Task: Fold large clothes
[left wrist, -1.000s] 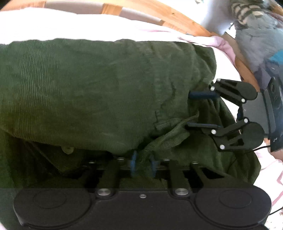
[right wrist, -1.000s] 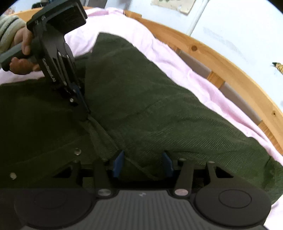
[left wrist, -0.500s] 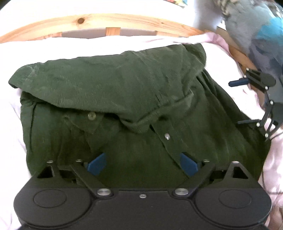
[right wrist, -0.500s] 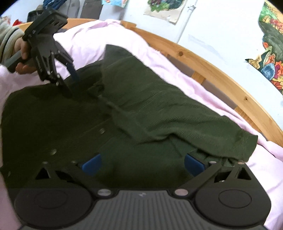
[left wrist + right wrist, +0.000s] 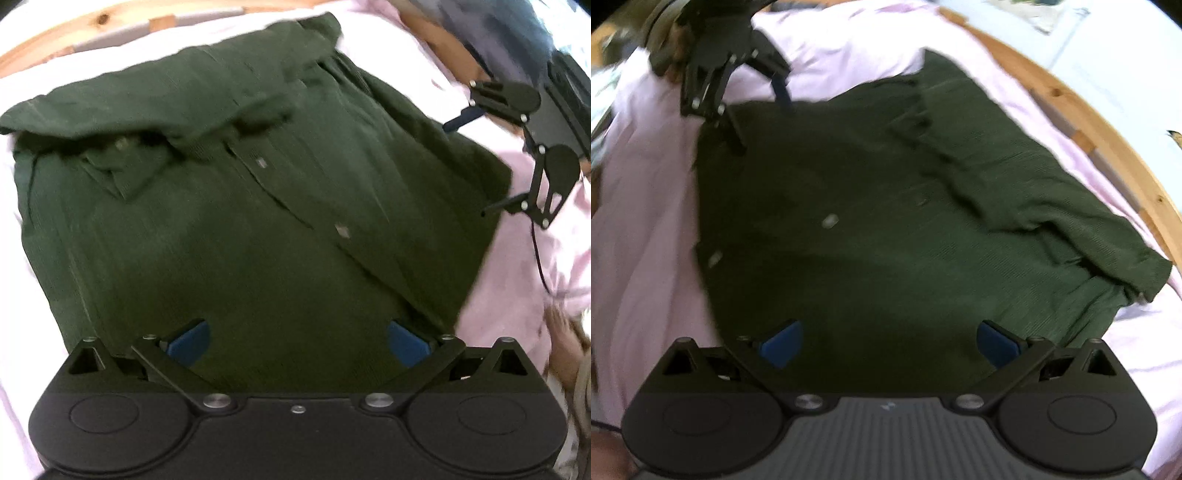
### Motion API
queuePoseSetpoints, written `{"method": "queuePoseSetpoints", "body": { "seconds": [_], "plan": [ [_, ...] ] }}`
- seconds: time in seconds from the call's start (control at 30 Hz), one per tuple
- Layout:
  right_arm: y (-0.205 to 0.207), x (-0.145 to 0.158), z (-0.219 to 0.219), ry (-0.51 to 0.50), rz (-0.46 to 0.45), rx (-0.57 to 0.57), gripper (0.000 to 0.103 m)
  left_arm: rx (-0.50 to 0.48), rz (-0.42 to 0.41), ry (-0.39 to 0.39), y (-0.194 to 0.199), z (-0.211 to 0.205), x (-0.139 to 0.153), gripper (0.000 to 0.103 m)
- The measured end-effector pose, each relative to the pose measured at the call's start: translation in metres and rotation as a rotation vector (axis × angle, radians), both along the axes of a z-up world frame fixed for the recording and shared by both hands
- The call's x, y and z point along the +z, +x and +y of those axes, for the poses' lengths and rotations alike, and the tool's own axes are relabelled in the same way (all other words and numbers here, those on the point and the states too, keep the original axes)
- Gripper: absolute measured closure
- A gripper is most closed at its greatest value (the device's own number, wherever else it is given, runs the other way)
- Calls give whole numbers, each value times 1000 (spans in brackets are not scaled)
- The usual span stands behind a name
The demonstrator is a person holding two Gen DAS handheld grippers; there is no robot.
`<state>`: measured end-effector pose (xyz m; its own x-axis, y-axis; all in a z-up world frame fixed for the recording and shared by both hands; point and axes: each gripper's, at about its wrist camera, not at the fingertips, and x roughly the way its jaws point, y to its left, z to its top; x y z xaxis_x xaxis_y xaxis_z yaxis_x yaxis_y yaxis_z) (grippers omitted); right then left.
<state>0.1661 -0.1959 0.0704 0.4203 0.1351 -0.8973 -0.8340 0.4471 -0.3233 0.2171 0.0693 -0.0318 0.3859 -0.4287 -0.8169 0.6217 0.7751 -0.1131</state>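
A dark green corduroy button shirt (image 5: 240, 240) (image 5: 886, 240) lies spread on the pink sheet, one sleeve folded across its far part. My left gripper (image 5: 299, 343) hangs above the near hem, its jaws opening wide, blue pads apart and nothing between them. From the right wrist view it (image 5: 760, 120) shows at the shirt's far left corner. My right gripper (image 5: 888, 343) stands open over the opposite edge, holding nothing. In the left wrist view it (image 5: 468, 168) sits at the shirt's right edge, fingers spread.
A pink sheet (image 5: 517, 295) (image 5: 646, 240) covers the bed around the shirt. The wooden bed frame (image 5: 74, 37) (image 5: 1108, 122) curves behind it. A person's hand (image 5: 674, 48) holds the left gripper's handle. A thin black cable (image 5: 539, 266) trails from the right gripper.
Both grippers have let go of the green fabric, opened wide and drawn back from the shirt. The whole folded shirt is now in view.
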Motion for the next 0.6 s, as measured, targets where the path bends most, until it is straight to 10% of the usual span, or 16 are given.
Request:
{"method": "queuePoseSetpoints", "body": {
  "seconds": [0.23, 0.6],
  "plan": [
    [-36, -39, 6, -118, 24, 52, 0, -135, -102, 167, -37, -27, -14, 1],
    [-62, -62, 10, -197, -161, 177, 1, -155, -53, 102, -41, -45, -16, 1]
  ]
}}
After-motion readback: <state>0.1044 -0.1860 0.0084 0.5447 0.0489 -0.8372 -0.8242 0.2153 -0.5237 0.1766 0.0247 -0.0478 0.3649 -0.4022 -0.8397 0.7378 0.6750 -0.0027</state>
